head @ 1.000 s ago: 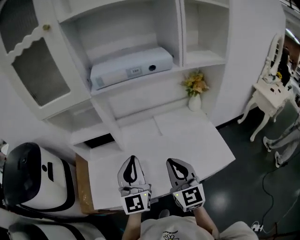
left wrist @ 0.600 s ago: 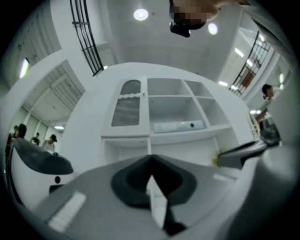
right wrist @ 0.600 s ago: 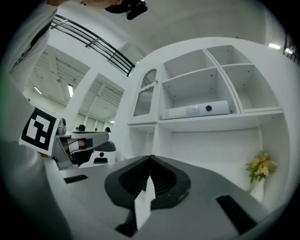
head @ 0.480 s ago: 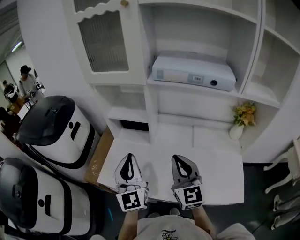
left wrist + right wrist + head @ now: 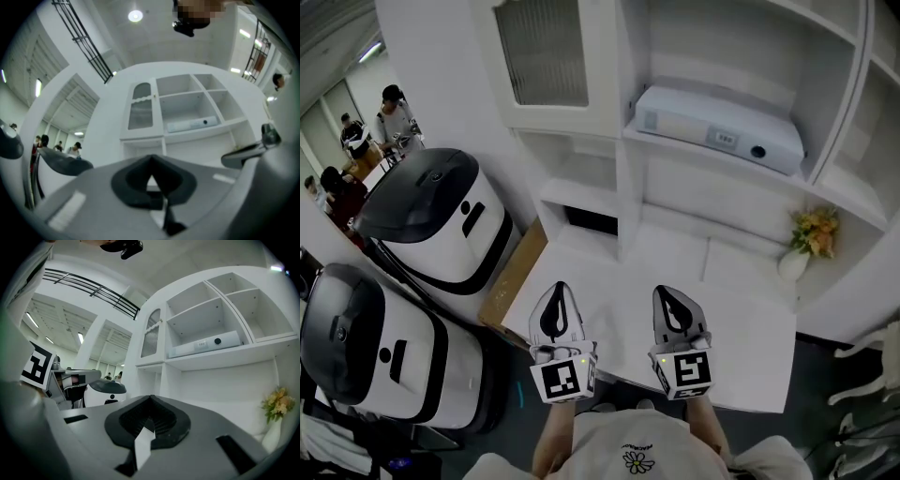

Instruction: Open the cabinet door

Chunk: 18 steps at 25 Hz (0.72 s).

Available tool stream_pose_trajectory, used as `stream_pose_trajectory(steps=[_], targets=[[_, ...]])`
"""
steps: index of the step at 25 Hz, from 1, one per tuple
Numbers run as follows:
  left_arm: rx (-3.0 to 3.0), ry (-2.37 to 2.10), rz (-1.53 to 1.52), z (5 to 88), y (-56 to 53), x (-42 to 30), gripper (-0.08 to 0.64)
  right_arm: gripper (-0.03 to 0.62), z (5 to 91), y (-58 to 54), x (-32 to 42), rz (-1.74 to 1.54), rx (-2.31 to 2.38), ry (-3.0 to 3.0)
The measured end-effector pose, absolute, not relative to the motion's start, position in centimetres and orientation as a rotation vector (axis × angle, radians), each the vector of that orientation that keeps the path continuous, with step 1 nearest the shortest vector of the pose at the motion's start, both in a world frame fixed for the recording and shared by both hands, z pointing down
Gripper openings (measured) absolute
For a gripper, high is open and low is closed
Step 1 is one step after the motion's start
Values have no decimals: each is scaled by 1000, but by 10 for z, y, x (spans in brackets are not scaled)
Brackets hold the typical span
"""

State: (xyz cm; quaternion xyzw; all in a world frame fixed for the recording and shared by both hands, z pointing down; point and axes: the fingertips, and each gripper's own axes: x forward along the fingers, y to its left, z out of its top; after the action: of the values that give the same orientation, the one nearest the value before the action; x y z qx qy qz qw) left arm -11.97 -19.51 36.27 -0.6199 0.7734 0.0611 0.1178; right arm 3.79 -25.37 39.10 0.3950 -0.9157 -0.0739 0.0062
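Claws both pressed together, nothing between them: left claw [image 5: 559,305], right claw [image 5: 673,307]. Sat side by side, near level, low over near edge of bench [image 5: 741,347], tips aimed toward shelving. Forearms drawn in close to torso. Cabinet door [image 5: 542,52], glazed panel at upper left of shelving, looked shut and flush with frame, well apart from both claws. Task judged not begun: no contact with door; reach, grip and pull all remained. Left claw sat on door's side.
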Motion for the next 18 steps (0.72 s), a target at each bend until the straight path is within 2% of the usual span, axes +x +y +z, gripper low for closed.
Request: stream_pose_trajectory(steps=[18], targets=[[-1818, 2295, 176, 361, -214, -121, 9, 0, 391, -263, 45, -228, 1247, -2867]])
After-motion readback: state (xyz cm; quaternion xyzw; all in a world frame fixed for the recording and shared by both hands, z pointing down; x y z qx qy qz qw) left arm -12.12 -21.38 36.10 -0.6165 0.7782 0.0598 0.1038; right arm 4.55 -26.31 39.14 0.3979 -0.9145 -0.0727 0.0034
